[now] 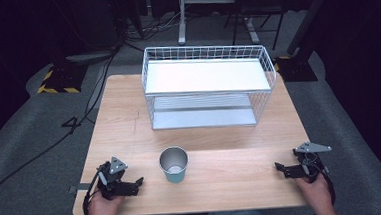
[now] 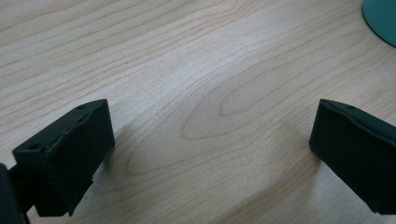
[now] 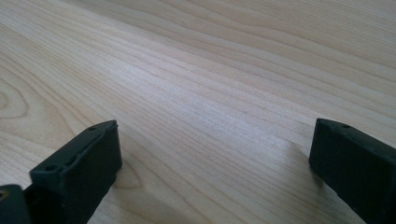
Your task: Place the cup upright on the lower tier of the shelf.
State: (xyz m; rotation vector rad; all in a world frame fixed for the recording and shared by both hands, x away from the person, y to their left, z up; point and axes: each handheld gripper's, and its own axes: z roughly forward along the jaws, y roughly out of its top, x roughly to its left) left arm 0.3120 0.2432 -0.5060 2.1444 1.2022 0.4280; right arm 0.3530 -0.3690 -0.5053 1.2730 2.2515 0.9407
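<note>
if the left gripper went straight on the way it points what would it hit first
Probably the teal cup. The left gripper, jaws open, points across the wooden table toward it, though the left gripper view has the cup's base off to one side, so it might only graze it.

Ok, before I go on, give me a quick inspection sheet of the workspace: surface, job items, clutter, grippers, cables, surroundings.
Surface: light wooden table, no spills or marks seen.
Job's things: teal cup upright and open near the front edge, nothing seen in it; white two-tier wire rack at the back, both shelves bare.
Clutter: nothing seen.
Grippers: left gripper and right gripper rest at the front corners, jaws apart, holding nothing; cup lies between them, touching neither.
Cables: black cables run across the floor left of the table.
Surroundings: grey floor, dark room, stand with yellow-black striped base at left, metal frame legs behind.
</note>
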